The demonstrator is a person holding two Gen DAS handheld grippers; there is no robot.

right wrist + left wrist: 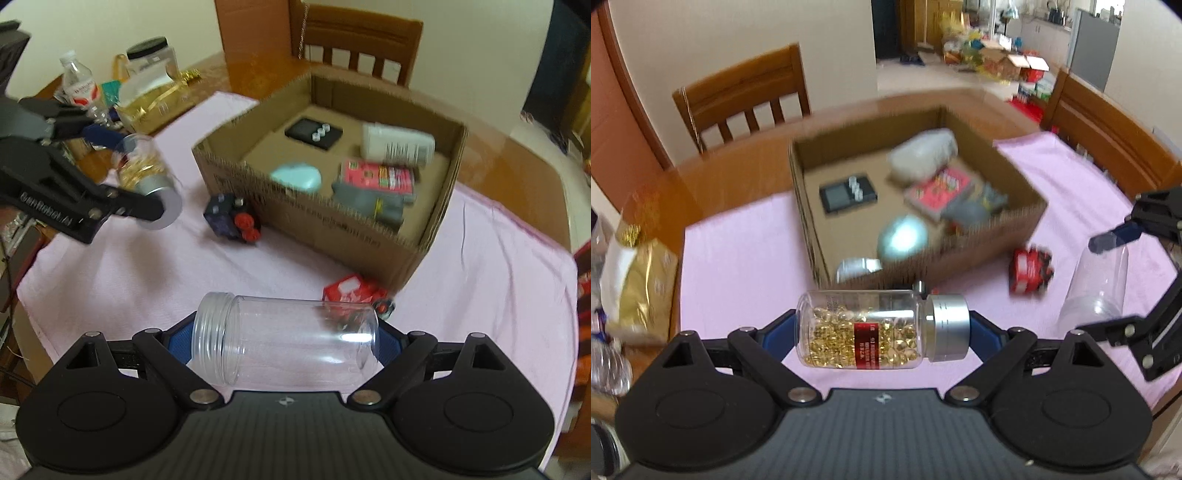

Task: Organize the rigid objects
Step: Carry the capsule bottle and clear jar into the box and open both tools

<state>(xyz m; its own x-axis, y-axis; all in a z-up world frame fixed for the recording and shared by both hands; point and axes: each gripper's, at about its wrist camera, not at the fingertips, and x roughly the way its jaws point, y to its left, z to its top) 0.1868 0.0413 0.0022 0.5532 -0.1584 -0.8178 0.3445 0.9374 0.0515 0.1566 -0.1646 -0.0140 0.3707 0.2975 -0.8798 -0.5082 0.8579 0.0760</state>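
We carry two containers at once toward the open cardboard box point(916, 206), the largest thing on the table and the place where the sorted items already lie. Our left gripper point(886, 332) has its jaws spread wide and pinching the capsule bottle point(860, 328) end to end, base against one pad and silver cap against the other, so the bottle lies crosswise, clear of the cloth. Our right gripper point(286, 347) does the same with the empty clear jar point(284, 339), mouth at one pad and base at the other.

To do this step well, we judge that both loads should clear the near wall of the box before we lower them, and that we should aim for bare cardboard: the left half of the floor near the small black scale point(847, 192) looks freest. An end-to-end grip on smooth round things can let them pivot or slip out, so we should keep them level and ease the pads apart only once each rests on the floor. The two grippers are near each other, so one should go in first.

The box stands on a pink cloth point(129, 266) over a glossy wooden table point(738, 162), with wooden chairs point(746, 96) around it. On the cloth remain a dark cube with red knobs point(232, 218) and a small red packet point(351, 291).
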